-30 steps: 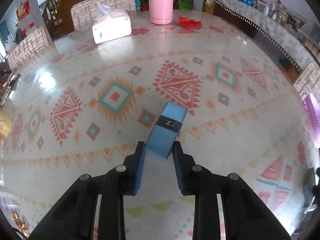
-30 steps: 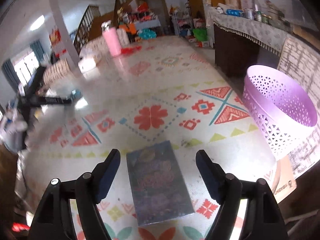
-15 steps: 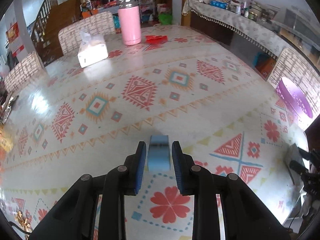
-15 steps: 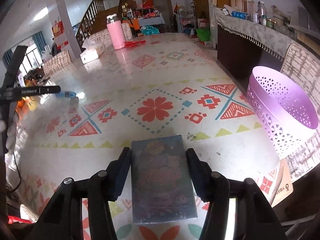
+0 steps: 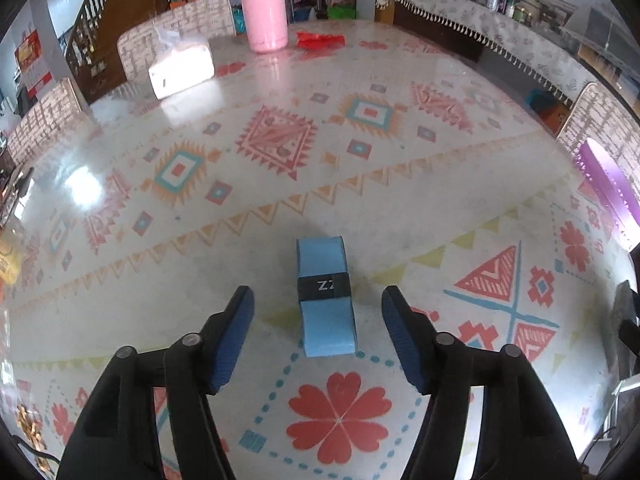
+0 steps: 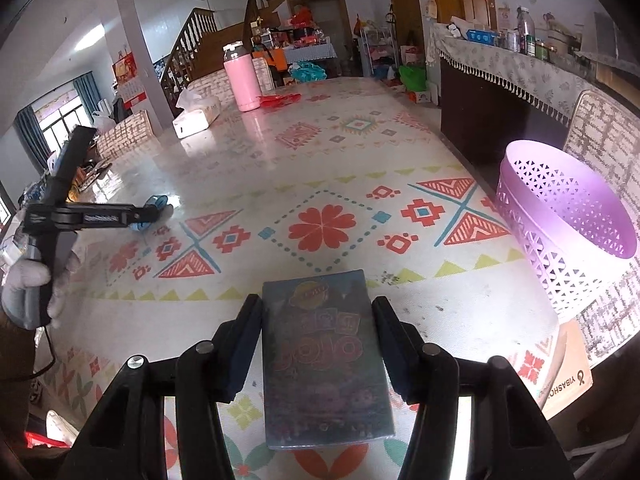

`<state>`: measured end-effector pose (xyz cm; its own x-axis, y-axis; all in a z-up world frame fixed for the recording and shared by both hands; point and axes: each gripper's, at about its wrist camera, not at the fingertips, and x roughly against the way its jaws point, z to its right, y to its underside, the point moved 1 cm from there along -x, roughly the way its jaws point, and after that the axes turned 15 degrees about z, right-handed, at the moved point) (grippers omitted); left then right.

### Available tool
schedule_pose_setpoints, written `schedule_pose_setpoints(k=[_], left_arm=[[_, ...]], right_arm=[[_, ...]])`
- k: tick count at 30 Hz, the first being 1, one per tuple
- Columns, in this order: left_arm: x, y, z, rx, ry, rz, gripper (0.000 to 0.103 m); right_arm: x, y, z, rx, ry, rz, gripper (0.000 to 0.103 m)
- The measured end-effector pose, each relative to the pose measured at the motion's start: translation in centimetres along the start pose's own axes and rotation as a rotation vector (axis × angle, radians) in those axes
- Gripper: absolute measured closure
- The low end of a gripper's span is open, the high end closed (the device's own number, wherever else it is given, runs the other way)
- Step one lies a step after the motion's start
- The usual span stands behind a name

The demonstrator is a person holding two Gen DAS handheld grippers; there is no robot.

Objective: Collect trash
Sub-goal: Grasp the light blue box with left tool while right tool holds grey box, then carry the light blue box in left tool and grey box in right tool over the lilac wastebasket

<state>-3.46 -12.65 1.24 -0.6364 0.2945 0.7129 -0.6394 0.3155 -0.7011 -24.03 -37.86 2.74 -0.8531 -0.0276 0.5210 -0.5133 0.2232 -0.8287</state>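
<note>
A light blue box with a black band [image 5: 326, 300] lies on the patterned table between the fingers of my left gripper [image 5: 318, 300], which is open and not touching it. My right gripper [image 6: 318, 312] is shut on a flat dark snack packet [image 6: 324, 360] near the table's front edge. A purple lattice basket [image 6: 568, 216] stands to the right of the packet, at the table's right edge; it also shows in the left wrist view [image 5: 608, 184]. The left gripper [image 6: 154, 208] and blue box show at the left in the right wrist view.
A pink bottle [image 5: 264, 8], a white tissue pack [image 5: 182, 68] and a red wrapper [image 5: 320, 40] sit at the table's far end. Chairs [image 5: 176, 36] stand around the table. A sideboard with jars [image 6: 520, 60] runs along the right.
My left gripper has opened and let go of the blue box, which now lies on the table nearer the front. My right gripper has closed onto the snack packet.
</note>
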Motion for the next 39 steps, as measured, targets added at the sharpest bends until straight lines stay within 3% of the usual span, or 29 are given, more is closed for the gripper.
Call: schedule_pose_setpoints(k=[1, 3, 6, 16, 29, 39], left_arm=[[0.1, -0.1, 0.1, 0.014, 0.007, 0.0, 0.079], [0.9, -0.5, 0.7, 0.001, -0.038, 0.011, 0.078], [2.4, -1.0, 1.9, -0.019, -0.035, 0.05, 0.078], [8.7, -3.6, 9.4, -0.156, 0.054, 0.2, 0.078], [8.9, -6.4, 20.3, -0.34, 0.074, 0.271, 0.078], [7.2, -8.0, 27.3, -0.415, 0.151, 0.269, 0.078]], right_arm=[[0.1, -0.1, 0.0, -0.004, -0.002, 0.003, 0.042], [0.3, -0.2, 0.1, -0.011, -0.005, 0.011, 0.042], [0.7, -0.7, 0.5, -0.037, -0.021, 0.025, 0.042], [1.5, -1.9, 2.4, -0.092, -0.029, 0.073, 0.042], [4.4, -4.8, 9.0, -0.165, 0.058, 0.162, 0.042], [6.5, -7.4, 15.5, -0.185, 0.159, 0.212, 0.042]])
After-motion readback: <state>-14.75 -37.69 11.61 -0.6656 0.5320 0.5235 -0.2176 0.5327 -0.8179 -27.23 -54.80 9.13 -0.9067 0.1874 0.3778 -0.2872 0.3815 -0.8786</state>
